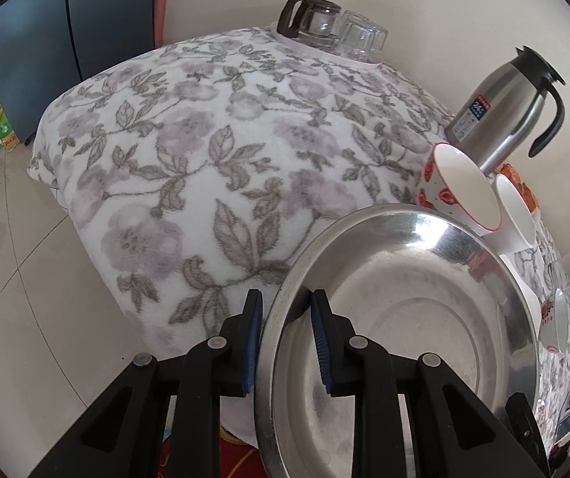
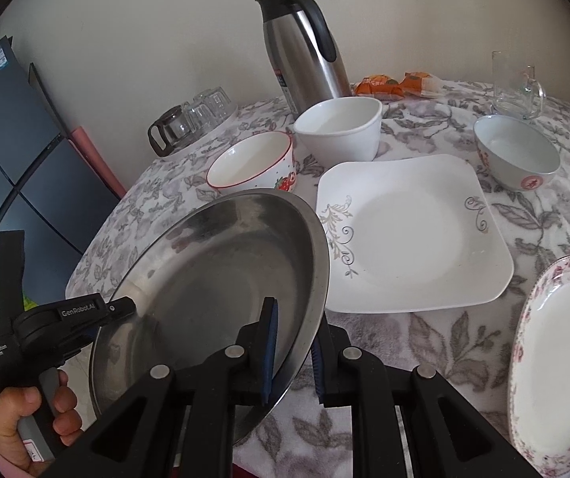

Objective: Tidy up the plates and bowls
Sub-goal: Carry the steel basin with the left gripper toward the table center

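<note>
Jaws of the left gripper (image 1: 287, 342) and right gripper (image 2: 293, 352) clamp opposite rims of the tilted steel plate (image 2: 221, 279), lower left, above the counter (image 2: 424, 342).

walls: plain cream (image 2: 165, 20) | floor: pale tiles (image 1: 14, 259) | furniture: dark blue cabinet (image 2: 10, 151)

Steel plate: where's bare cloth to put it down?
The steel plate is held by both hand-held grippers, left and right. Free: the wide floral cloth between it and the glass pot. Crowded: strawberry bowl, square bowl, square plate, oval plate.
</note>
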Motion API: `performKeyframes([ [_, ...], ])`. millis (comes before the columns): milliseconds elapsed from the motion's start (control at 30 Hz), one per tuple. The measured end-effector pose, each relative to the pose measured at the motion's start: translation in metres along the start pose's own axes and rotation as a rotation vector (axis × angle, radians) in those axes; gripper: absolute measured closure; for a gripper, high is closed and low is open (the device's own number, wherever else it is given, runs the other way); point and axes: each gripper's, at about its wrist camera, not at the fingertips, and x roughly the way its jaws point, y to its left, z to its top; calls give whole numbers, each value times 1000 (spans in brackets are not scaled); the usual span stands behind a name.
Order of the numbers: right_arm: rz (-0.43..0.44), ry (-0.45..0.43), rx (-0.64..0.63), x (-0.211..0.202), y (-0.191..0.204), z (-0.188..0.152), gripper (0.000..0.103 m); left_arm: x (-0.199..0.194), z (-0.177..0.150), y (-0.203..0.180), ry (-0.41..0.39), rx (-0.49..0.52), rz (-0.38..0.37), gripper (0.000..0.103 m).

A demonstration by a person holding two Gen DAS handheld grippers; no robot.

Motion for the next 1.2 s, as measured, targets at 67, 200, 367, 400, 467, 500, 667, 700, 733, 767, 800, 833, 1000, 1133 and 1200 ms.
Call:
performKeyframes([
  [67, 0, -7, 5, -4, -5, 1, 87, -2, -1, -5, -4, 8, -5, 77],
  [200, -1, -18, 23, -11, -15, 3, 87, -8, -5, -19, -19, 40, -4, 77],
  [367, -8, -34, 49, -21, -31, 5, 87, -15, -12, -38, -31, 79, -15, 77],
  [400, -11, -37, 53, -23, -35, 6, 87, -16, -13, -42, -31, 87, -17, 77],
  [467, -18, -42, 65, -26, -43, 7, 87, -18, -16, -50, -30, 102, -24, 77],
  [500, -23, -44, 72, -28, -48, 7, 87, -19, -18, -55, -30, 110, -29, 77],
  [667, -48, -52, 110, -35, -70, 8, 87, -22, -27, -78, -29, 156, -52, 77],
  [700, -52, -54, 118, -37, -74, 9, 87, -23, -28, -83, -29, 164, -57, 77],
  [733, -55, -56, 127, -38, -79, 9, 87, -23, -30, -87, -28, 170, -61, 77],
  [767, -58, -58, 136, -39, -83, 9, 87, -23, -31, -92, -27, 176, -66, 77],
  [800, -62, -59, 144, -40, -87, 10, 87, -23, -32, -97, -24, 183, -70, 77],
  [833, -66, -60, 152, -41, -91, 10, 86, -22, -34, -101, -22, 189, -72, 77],
  [1000, -86, -58, 187, -40, -110, 12, 87, -20, -38, -121, -18, 216, -80, 77],
  [1133, -92, -65, 217, -40, -121, 13, 87, -16, -39, -136, -19, 247, -76, 77],
  [1200, -94, -71, 226, -39, -125, 15, 87, -13, -38, -142, -20, 262, -75, 77],
])
